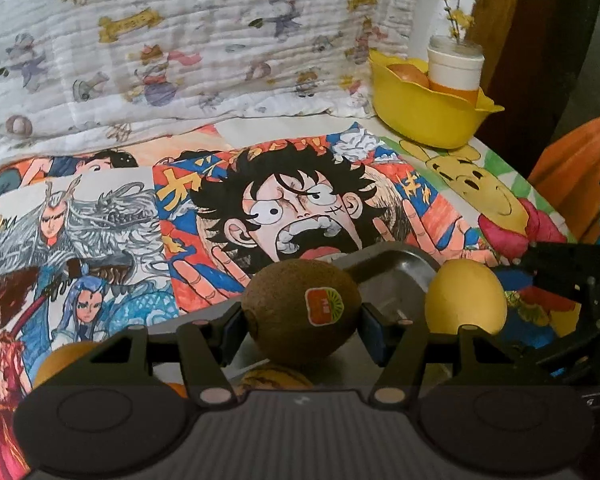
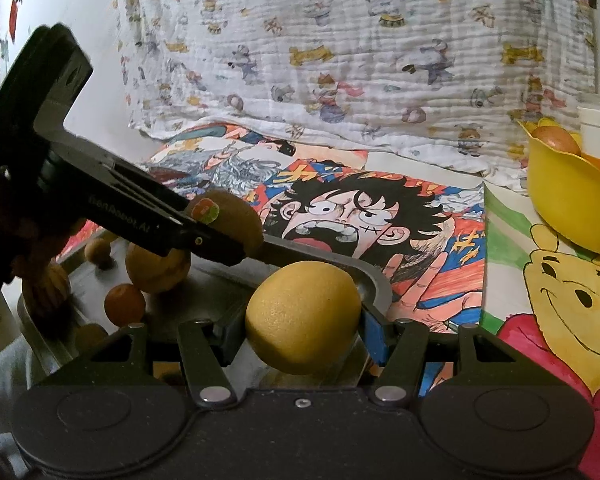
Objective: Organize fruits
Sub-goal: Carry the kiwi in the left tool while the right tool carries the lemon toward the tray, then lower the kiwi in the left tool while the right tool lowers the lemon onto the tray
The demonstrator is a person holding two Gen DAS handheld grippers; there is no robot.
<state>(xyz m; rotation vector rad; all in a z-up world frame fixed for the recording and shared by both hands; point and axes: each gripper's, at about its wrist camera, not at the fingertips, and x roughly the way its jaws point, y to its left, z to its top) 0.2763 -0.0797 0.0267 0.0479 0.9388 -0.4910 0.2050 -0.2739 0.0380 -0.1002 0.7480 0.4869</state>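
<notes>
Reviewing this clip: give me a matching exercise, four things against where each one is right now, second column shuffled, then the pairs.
Things:
1. kiwi
2. yellow lemon
3. yellow bowl
4. small orange fruit

Places:
A. far corner of the table, beside the white cup
B. between the left gripper pads
C. lying in the metal tray
D. between the right gripper pads

Pairs: 1-B, 2-D, 3-A, 4-C

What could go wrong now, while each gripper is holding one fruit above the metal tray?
1. The kiwi is round and the left gripper's fingers touch only its sides, so it may slip.
2. The lemon in the right gripper hangs close beside the kiwi; they may collide.
3. The yellow bowl already holds a cup.
</notes>
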